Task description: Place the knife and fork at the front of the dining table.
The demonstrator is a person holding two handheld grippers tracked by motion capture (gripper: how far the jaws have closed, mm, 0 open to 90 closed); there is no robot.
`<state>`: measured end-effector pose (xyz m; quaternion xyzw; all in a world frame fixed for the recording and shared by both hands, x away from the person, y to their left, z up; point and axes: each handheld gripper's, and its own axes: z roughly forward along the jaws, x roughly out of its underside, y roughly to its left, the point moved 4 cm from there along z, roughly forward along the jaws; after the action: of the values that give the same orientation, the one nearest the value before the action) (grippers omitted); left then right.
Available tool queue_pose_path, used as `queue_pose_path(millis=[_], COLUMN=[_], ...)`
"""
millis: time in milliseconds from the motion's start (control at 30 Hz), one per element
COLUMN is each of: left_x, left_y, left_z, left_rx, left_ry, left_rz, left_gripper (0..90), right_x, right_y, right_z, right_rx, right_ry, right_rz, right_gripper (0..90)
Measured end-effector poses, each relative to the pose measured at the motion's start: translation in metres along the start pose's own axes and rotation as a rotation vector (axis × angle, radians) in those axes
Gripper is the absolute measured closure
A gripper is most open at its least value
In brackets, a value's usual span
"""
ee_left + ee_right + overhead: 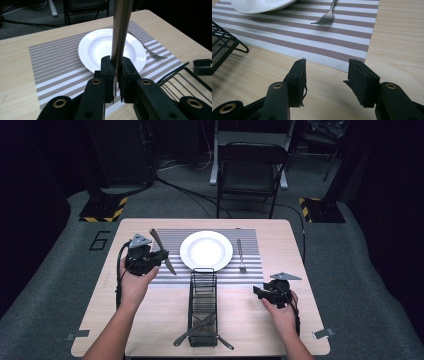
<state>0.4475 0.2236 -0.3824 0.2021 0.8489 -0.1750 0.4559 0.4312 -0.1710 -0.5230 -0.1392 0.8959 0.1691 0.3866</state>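
My left gripper (159, 256) hovers over the left part of the striped placemat (250, 240), shut on a metal knife (163, 252) that slants across its jaws. In the left gripper view the knife (121, 32) rises steeply from between the pads of my left gripper (116, 68), in front of the white plate (100, 47). The plate (206, 250) sits mid-mat with a fork (240, 255) to its right. My right gripper (258, 291) rests low near the mat's right front corner. In its own view my right gripper (327, 72) stands open with nothing between its jaws, and the fork (327, 17) lies ahead.
A black wire rack (202, 295) stands lengthwise in the table's front middle, with utensils (200, 329) lying in its near end. Its corner shows in both gripper views (185, 77) (224, 42). A folding chair (250, 170) stands beyond the table's far edge.
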Motion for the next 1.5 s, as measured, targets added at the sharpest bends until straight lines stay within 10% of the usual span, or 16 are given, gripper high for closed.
queue_pose_path(millis=[1500], left_x=[0.057], left_y=[0.049], left_z=[0.022], left_rx=[-0.139], left_ry=[0.072], left_rz=[-0.092], left_gripper=[82.6], right_x=[0.0], right_y=[0.0], right_z=[0.001], right_rx=[-0.007], right_ry=[-0.003], right_rz=[0.011], right_gripper=[48.6])
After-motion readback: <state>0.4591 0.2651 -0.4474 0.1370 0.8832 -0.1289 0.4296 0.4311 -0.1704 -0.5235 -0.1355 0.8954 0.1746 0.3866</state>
